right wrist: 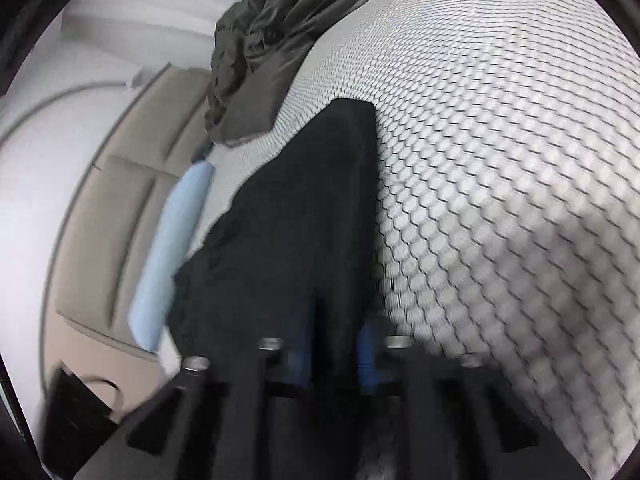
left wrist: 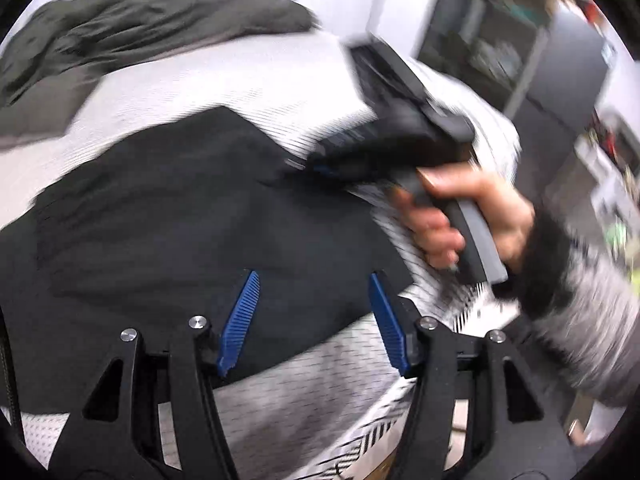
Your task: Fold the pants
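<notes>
Currently: black pants (left wrist: 192, 216) lay flat on the patterned bedspread (left wrist: 224, 80). Left gripper (left wrist: 316, 312) hovered over them, jaws apart, nothing between. Right gripper (right wrist: 336, 344) was clamped on the pants' edge.

Matt black cloth pants (left wrist: 192, 216) lie on a woven, scale-patterned bedspread (right wrist: 500, 160); far off, a crumpled olive cloth (left wrist: 132, 28).

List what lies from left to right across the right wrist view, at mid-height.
Beige padded headboard → light blue cloth → black pants → white scale-patterned bedcover.
</notes>
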A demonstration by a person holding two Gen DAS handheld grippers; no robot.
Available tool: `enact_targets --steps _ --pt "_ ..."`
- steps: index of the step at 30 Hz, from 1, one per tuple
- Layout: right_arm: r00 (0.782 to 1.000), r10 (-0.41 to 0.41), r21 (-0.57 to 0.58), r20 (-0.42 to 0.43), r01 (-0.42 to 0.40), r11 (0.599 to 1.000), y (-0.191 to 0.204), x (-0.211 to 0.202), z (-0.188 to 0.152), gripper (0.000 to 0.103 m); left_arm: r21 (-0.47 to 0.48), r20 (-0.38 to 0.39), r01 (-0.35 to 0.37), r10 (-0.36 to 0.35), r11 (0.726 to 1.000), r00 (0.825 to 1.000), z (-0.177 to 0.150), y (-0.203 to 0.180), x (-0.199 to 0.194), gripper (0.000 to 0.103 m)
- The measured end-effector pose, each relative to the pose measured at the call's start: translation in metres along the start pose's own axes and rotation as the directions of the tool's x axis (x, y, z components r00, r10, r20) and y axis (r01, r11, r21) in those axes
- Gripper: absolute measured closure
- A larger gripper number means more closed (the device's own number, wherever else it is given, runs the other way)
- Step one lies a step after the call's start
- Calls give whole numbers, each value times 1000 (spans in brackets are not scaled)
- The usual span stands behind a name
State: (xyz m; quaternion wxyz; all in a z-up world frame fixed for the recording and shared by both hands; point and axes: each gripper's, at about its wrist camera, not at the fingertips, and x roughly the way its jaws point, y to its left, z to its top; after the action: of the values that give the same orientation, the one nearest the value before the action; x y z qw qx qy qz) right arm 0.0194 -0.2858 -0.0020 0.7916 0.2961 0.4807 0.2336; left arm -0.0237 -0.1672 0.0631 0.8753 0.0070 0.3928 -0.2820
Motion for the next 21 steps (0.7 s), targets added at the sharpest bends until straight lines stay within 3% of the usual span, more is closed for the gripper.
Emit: enact_targets --steps 5,6,8,12,16,21 --pt "994 -84 -82 67 89 993 14 -23 24 96 -191 62 -123 138 974 989 -6 77 -49 49" --pt "988 -136 -88 76 143 986 12 -26 28 90 -229 81 -151 173 962 982 -10 94 -61 49" --pt "952 -303 -115 49 306 945 12 -18 32 72 -274 94 -197 230 942 969 -18 116 -78 49" --pt "928 -349 -144 132 367 919 29 -38 27 71 -352 91 -247 296 903 951 -34 156 -95 49" --pt "913 -331 -249 237 386 888 73 -57 -9 71 -312 112 -244 291 918 950 -35 155 -87 49" --pt "947 -285 -459 146 320 829 135 -3 -47 71 -134 96 -201 215 970 972 -14 108 -23 49"
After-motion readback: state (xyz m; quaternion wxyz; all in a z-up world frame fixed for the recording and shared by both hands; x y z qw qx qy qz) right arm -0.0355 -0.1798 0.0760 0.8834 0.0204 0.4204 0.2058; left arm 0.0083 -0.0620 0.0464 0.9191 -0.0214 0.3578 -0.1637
